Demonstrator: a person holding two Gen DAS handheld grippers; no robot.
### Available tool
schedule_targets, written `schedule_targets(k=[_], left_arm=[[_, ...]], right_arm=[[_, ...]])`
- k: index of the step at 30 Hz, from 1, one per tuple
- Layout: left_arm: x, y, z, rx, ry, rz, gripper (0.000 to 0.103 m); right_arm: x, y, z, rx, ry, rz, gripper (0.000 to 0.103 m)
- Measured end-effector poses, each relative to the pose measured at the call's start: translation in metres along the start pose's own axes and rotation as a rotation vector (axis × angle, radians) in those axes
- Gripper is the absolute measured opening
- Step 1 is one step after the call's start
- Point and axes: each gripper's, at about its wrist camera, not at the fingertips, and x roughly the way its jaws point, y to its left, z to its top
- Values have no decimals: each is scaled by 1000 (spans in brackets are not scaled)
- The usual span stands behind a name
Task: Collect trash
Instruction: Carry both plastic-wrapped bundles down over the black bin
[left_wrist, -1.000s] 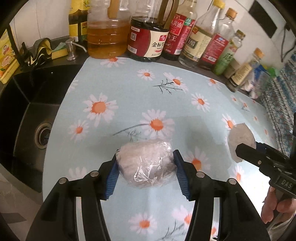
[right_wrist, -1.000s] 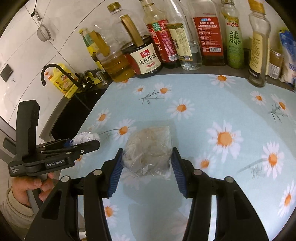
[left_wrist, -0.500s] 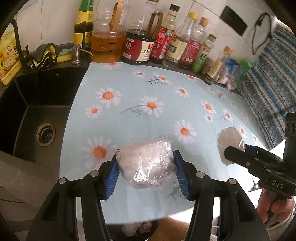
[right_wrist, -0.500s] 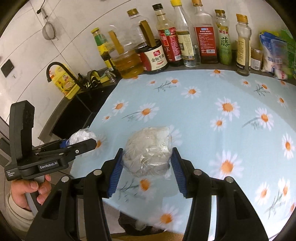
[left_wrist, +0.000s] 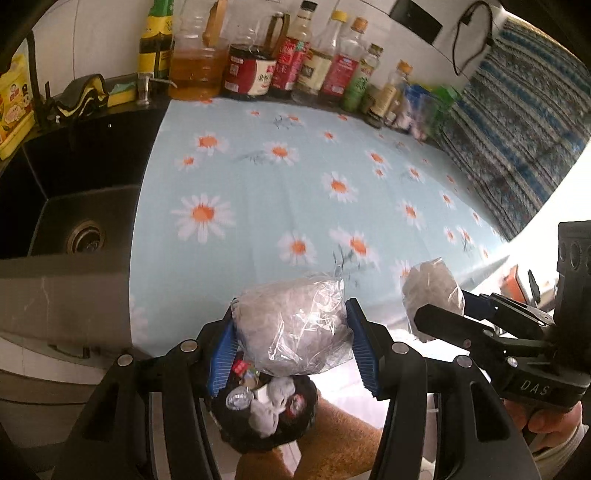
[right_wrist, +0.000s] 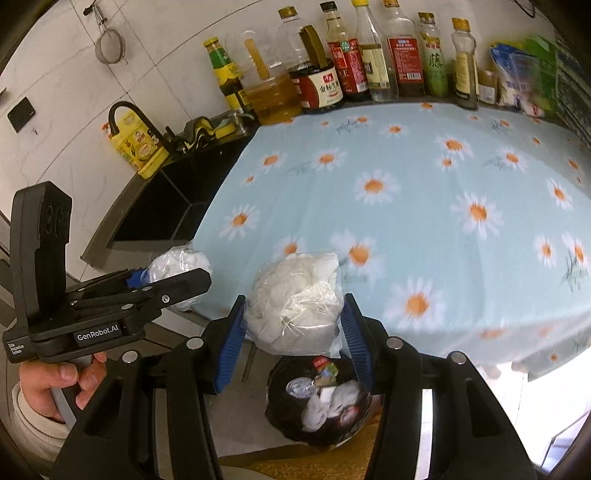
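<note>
My left gripper (left_wrist: 293, 343) is shut on a clear plastic bag of crumpled tissue (left_wrist: 291, 328), past the counter's front edge and above a black-lined trash bin (left_wrist: 269, 410) on the floor. My right gripper (right_wrist: 293, 325) is shut on a second clear bag of white tissue (right_wrist: 295, 299), also above the trash bin (right_wrist: 321, 402), which holds wrappers and tissues. In the left wrist view the right gripper (left_wrist: 443, 314) with its bag (left_wrist: 430, 284) shows at the right. In the right wrist view the left gripper (right_wrist: 173, 277) with its bag (right_wrist: 177, 262) shows at the left.
A daisy-print cloth (left_wrist: 295, 192) covers the counter. Bottles of oil and sauce (left_wrist: 251, 70) line the back wall. A black sink (left_wrist: 74, 206) lies at the left, with a yellow detergent bottle (right_wrist: 138, 144) by the tap. A brown mat (left_wrist: 332, 435) lies beside the bin.
Both grippers have pulled back from over the cloth to beyond the counter's front edge, each keeping its bag. The trash bin has come into view beneath them.
</note>
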Motion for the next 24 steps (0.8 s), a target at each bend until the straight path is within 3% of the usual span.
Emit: schedule_targets(k=[9, 24], left_arm=[[2, 16, -41, 5, 85, -6, 53], [51, 44, -98, -94, 269, -23, 53]], right_arm=[[10, 24, -45, 46, 46, 1, 52], [58, 8, -83, 130, 205, -7, 52]])
